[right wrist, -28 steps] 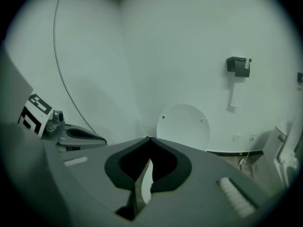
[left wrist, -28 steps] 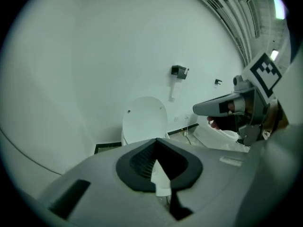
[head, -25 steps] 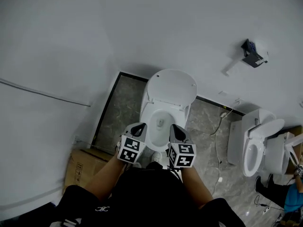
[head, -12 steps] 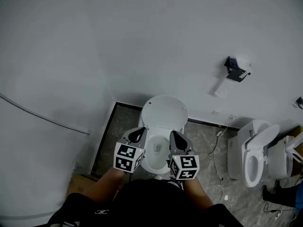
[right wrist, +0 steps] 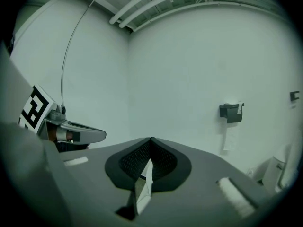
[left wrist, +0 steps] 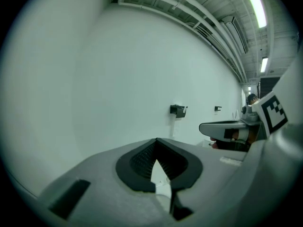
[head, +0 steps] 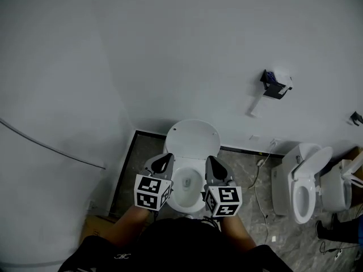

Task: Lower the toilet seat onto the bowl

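Note:
The white toilet (head: 190, 177) stands against the wall straight below me, its seat and lid (head: 193, 139) tipped up against the wall and the bowl (head: 187, 185) uncovered. My left gripper (head: 168, 156) hovers over the bowl's left rim and my right gripper (head: 209, 159) over its right rim, both above the toilet and touching nothing. In the left gripper view the left gripper (left wrist: 156, 141) is shut and empty, facing the bare wall. In the right gripper view the right gripper (right wrist: 150, 140) is likewise shut and empty. Neither gripper view shows the seat.
A paper holder (head: 276, 85) hangs on the wall to the right. A second toilet (head: 309, 177) with its seat up stands further right, with a hose (head: 262, 158) on the floor between. A cardboard box (head: 93, 228) sits at the lower left.
Both grippers have risen from close over the bowl and now point more level at the wall. The toilet has slid lower and looks smaller in the head view.

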Demonstrator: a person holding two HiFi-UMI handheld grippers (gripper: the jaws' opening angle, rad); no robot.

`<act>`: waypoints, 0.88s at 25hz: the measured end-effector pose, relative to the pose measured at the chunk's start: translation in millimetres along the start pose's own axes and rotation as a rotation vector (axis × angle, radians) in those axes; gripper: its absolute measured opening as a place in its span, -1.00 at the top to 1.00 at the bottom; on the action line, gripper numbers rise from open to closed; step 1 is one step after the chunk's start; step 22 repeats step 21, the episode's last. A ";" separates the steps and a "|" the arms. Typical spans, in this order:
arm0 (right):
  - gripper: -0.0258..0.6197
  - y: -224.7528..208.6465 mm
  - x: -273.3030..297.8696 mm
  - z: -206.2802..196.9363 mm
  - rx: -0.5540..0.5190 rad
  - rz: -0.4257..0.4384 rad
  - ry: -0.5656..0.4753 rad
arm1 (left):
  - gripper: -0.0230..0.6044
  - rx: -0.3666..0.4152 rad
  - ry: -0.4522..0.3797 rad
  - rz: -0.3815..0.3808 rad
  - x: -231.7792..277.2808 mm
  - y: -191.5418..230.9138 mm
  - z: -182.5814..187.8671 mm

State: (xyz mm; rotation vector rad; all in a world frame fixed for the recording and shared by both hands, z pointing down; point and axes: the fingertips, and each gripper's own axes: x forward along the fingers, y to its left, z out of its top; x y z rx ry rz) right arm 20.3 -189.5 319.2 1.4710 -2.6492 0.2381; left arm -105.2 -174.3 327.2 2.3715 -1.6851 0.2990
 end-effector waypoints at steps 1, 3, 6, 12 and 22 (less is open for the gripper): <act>0.90 -1.0 -0.6 -2.9 0.001 -0.004 0.006 | 0.89 -0.001 0.002 0.002 0.3 -0.7 -1.3; 0.90 -2.9 -0.9 -8.6 -0.013 -0.017 0.012 | 0.90 -0.002 0.010 0.005 1.4 -1.2 -7.2; 0.90 -6.4 -2.2 -15.4 -0.040 -0.034 0.027 | 0.89 -0.019 0.033 0.010 2.0 -2.5 -19.0; 0.90 -9.1 -8.5 -22.6 -0.036 -0.048 0.049 | 0.90 -0.022 0.047 0.017 -1.9 -7.9 -27.5; 0.90 -10.4 -16.7 -29.3 -0.032 -0.045 0.074 | 0.89 0.012 0.063 0.019 -2.9 -18.8 -29.7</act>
